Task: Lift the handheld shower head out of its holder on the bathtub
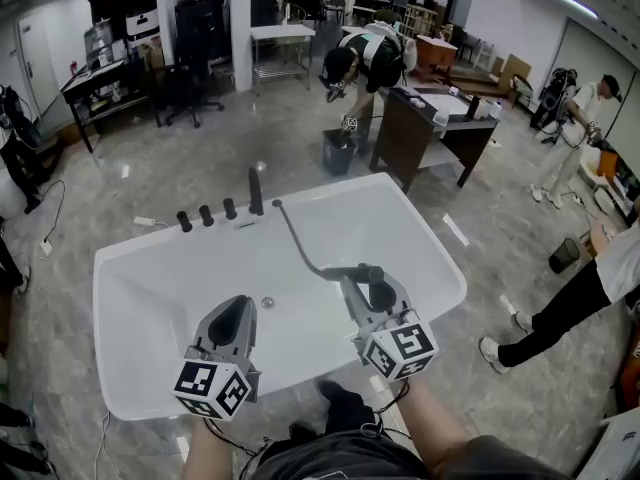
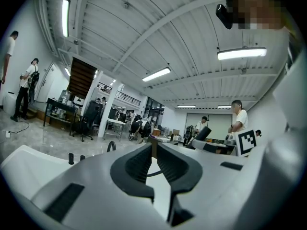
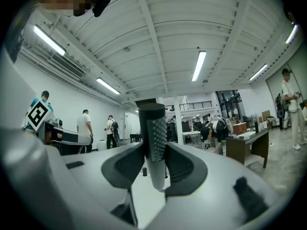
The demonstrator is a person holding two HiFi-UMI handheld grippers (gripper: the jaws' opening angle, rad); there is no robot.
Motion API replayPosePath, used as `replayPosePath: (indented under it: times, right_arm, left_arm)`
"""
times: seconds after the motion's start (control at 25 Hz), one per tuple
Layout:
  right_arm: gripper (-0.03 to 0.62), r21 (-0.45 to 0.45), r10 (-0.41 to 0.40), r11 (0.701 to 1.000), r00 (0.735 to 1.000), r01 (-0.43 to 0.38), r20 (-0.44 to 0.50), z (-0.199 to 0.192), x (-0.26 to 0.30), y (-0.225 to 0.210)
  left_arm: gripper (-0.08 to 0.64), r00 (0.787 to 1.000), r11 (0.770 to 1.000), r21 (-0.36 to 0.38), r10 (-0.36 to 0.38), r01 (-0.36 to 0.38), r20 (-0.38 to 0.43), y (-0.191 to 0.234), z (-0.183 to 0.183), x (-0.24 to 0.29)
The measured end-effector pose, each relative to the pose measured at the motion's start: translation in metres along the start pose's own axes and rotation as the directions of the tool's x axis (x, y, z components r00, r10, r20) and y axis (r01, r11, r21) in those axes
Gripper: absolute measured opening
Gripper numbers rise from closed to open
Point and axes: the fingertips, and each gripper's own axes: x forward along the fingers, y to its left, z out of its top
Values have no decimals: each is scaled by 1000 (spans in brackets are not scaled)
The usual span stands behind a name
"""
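Note:
A white bathtub fills the head view, with a dark faucet and three knobs on its far rim. The dark shower head hangs over the tub's right half, off the rim. Its hose curves back to the rim beside the faucet. My right gripper is shut on the shower head, which stands upright between the pads in the right gripper view. My left gripper hovers over the tub's near left part with its jaws together and nothing in them.
Beyond the tub a person bends over beside a dark desk and a bin. Another person's legs stand close to the tub's right side. Tables and office chairs line the back of the hall.

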Motion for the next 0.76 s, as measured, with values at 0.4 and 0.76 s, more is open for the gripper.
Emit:
replayPosePath:
  times: [0.4,0.76]
  right_arm:
    - [140,2,5,1000,1000,-5,-27,-4,-1,8]
    - [140,1,4,1000,999,-3,-34,-15,2,11]
  left_arm:
    - [40,1000,1000,-14,5,-5,-7,2,1,-8]
    - [40,1000,1000,-12,13,-13,-11,12,-8,-7]
